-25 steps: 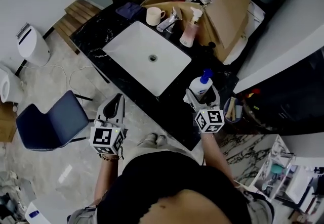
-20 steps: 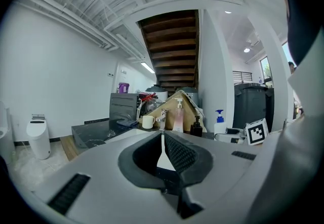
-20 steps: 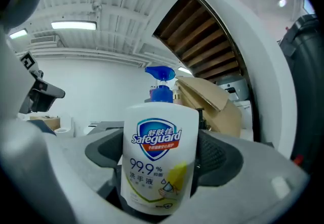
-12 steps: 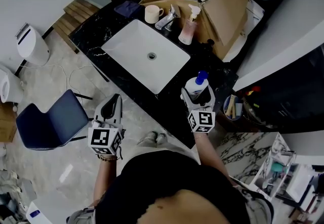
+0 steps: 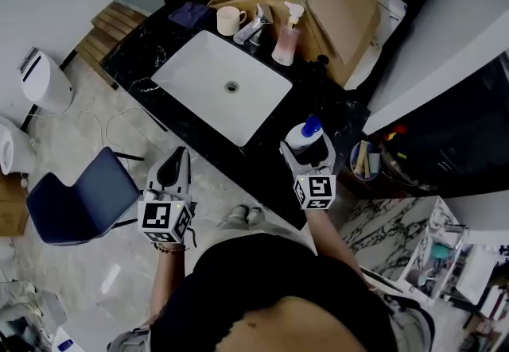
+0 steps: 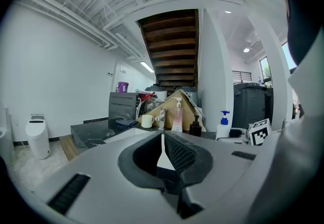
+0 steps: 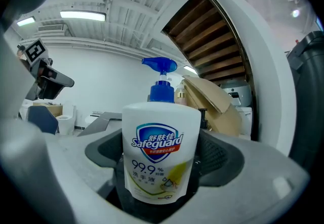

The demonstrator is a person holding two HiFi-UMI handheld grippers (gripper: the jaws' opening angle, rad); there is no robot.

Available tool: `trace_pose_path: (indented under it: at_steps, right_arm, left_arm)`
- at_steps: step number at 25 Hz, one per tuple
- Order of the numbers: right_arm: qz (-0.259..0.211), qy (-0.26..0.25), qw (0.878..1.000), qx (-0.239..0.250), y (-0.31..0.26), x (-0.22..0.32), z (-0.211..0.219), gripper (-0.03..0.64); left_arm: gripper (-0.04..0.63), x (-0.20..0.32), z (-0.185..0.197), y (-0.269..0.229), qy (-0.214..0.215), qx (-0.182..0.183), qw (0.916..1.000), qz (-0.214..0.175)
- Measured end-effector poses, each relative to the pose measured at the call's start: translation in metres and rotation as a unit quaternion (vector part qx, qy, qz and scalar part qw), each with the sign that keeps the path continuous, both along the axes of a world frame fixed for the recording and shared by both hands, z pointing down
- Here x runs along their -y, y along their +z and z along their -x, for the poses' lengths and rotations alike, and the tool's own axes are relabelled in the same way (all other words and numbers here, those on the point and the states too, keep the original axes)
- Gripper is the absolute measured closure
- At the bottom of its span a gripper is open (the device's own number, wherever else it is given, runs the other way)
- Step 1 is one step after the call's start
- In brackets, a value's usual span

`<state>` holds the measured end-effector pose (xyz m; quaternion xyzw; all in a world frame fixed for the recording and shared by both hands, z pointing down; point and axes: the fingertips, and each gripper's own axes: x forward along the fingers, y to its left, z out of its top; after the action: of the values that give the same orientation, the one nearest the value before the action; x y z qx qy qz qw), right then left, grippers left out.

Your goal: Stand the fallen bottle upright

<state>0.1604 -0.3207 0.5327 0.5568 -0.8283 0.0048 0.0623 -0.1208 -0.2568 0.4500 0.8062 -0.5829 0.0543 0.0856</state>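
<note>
The bottle (image 7: pixel 159 152) is white with a blue pump (image 7: pixel 161 66).

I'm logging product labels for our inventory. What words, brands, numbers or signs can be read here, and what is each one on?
"舒肤佳": soap bottle, front label.
"Safeguard": same label, in the blue shield.
"99.9%": same label.
"洗手液": same label, below the number.
Fine print at the label's foot: too small to read.
The marker cubes: square patterns only, no words.

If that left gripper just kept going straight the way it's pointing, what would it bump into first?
Probably the front edge of the black counter, just before the white sink. The left gripper points at it from off the counter; its height is hard to judge.
</note>
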Motion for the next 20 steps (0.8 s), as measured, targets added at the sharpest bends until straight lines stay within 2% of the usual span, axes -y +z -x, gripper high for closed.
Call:
trace_pose_path:
  at_steps: [7,13,20]
  right_arm:
    - [0.005,-0.006,1.000,-0.002,0.001,-0.001,0.001,0.176]
    - [0.024,-0.014,0.998,0.055,-0.006,-0.007,0.000,0.164]
    - [0.029,-0.018,0.997,0.062,-0.022,-0.049,-0.005,0.156]
  left_arm:
    - [0.578,0.008,-0.011,0.002,0.018,0.002,0.9998,0.004]
    - [0.577,0.015,-0.021,0.001,0.031,0.001,0.9995,0.003]
    - [0.578,0.018,-0.029,0.003,0.046,-0.001,0.9989,0.006]
